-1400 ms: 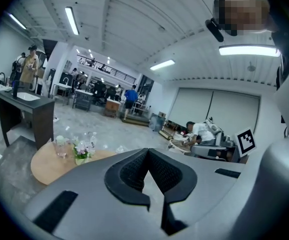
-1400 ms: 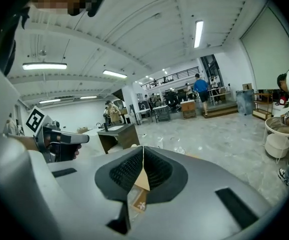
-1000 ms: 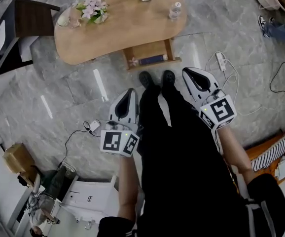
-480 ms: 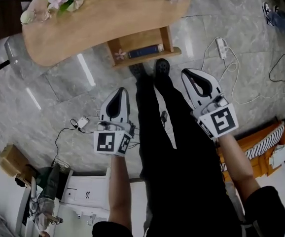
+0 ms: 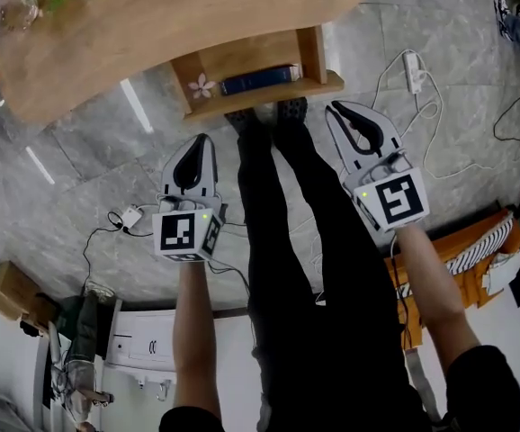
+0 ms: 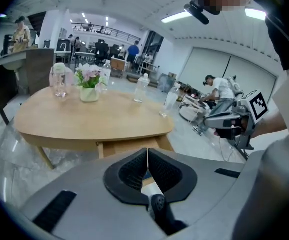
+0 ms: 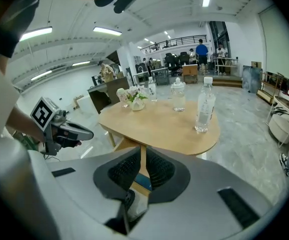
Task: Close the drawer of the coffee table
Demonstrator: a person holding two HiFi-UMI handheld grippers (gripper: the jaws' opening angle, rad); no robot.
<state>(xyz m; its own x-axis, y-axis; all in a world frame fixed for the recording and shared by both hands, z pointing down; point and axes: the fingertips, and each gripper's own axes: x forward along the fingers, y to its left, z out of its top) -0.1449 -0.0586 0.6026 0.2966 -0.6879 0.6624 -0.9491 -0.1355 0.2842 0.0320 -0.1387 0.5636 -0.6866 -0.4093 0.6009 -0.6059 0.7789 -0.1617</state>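
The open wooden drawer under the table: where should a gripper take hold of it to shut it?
Its front board, from the person's side. The light wooden drawer sticks out of the oval wooden coffee table toward the person's feet, and that flat board faces them, so pressing its middle probably beats pinching.

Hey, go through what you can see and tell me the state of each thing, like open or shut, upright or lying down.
Drawer: open, pulled out from under the table.
Book: lying flat in the drawer.
Left gripper: shut, empty.
Right gripper: shut, empty.
Water bottle: upright on the table.
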